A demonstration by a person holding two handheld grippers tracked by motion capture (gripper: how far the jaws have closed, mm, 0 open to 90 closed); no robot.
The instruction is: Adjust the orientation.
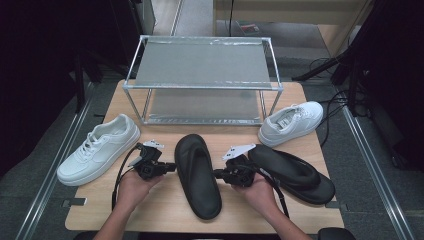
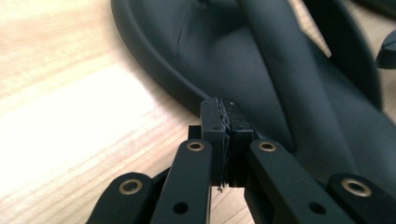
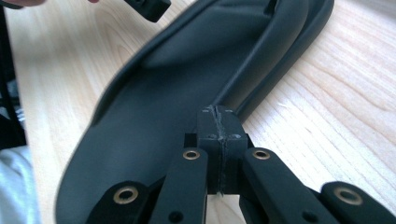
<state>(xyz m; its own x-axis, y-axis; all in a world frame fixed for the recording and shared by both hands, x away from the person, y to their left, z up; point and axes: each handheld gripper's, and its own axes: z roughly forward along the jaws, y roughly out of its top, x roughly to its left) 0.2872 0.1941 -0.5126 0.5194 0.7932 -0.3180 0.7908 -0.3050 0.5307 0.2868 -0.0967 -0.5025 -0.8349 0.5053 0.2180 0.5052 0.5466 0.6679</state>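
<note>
A black slipper (image 1: 197, 175) lies lengthwise in the middle of the wooden table (image 1: 165, 210). My left gripper (image 1: 174, 166) points at its left rim and my right gripper (image 1: 216, 174) at its right rim, so the slipper sits between the two tips. In the left gripper view the pads (image 2: 226, 116) press flat together with nothing between them, right at the slipper's raised edge (image 2: 154, 60). The right gripper view has my right gripper (image 3: 219, 122) shut the same way at the slipper's (image 3: 163, 102) rim, and the other gripper's tip (image 3: 149, 7) shows across the sole.
A second black slipper (image 1: 295, 172) lies just right of my right hand. One white sneaker (image 1: 100, 147) sits at the left, another (image 1: 292, 121) at the back right. A two-shelf metal rack (image 1: 202, 65) stands at the back of the table.
</note>
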